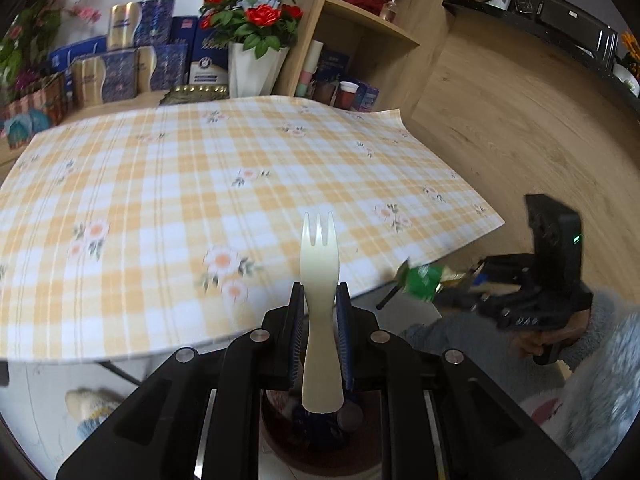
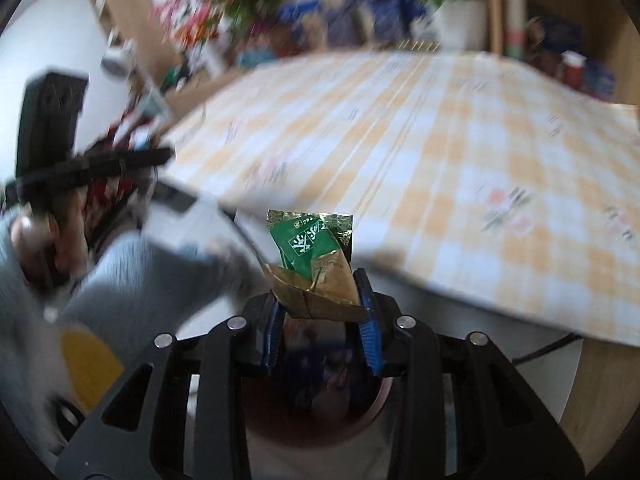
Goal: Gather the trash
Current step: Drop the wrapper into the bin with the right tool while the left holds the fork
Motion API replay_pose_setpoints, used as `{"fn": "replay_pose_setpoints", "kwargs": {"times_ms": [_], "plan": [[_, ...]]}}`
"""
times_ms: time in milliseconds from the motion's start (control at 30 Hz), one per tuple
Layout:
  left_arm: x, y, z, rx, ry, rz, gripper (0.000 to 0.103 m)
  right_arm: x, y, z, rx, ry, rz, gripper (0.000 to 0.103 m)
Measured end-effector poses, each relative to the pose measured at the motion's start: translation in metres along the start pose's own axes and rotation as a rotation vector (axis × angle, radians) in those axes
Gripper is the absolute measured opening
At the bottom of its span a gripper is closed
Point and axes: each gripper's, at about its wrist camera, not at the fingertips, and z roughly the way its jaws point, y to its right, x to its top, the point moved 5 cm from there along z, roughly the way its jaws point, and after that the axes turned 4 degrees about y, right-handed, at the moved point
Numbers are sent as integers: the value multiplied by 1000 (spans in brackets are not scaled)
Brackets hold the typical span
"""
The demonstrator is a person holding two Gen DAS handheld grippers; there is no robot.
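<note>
My left gripper (image 1: 319,292) is shut on a cream plastic fork (image 1: 320,280), tines pointing up, held off the near edge of the table. My right gripper (image 2: 318,280) is shut on a green and gold wrapper (image 2: 316,264), also off the table edge. In the left wrist view the right gripper (image 1: 452,280) shows at the right with the green wrapper (image 1: 422,280) in its fingers. A dark round bin (image 1: 316,440) with trash in it lies directly below the left gripper; it also shows below the right gripper (image 2: 316,412).
The table has a yellow checked floral cloth (image 1: 220,200). At its far side stand blue and gold boxes (image 1: 120,60), a vase of red roses (image 1: 256,40) and a wooden shelf (image 1: 372,32). The wood floor (image 1: 520,120) lies to the right.
</note>
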Motion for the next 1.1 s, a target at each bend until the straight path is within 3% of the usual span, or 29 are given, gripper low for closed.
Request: {"fn": "replay_pose_setpoints", "kwargs": {"times_ms": [100,233,267,333,467,600,733,833,933,1000,1100], "plan": [[-12,-4,-5,0,-10,-20,16,-11,-10,23,-4,-76,-18,36],[-24,-4,-5,9,-13,-20,16,-12,-16,40,38,-68,0,40],[-27,-3,-4,0,-17,-31,16,-14,-15,44,44,-67,17,45],[-32,-1,-2,-11,-16,-36,16,-12,-13,45,37,-55,32,67],[-40,8,10,11,-44,45,16,-7,-3,29,-66,27,55,71],[-48,17,22,7,-79,106,16,-15,23,-5,-260,194,156,80],[-56,33,36,1,-105,207,16,-16,46,-34,-358,314,268,89],[-64,39,53,-5,-124,236,16,-17,58,-42,-397,339,302,93],[-76,36,68,-21,-117,179,16,-18,66,-43,-419,342,321,93],[-89,40,82,-5,-167,205,16,-19,68,-44,-435,349,322,93],[-89,48,82,-19,-171,242,16,-21,71,-45,-437,350,332,93]]}}
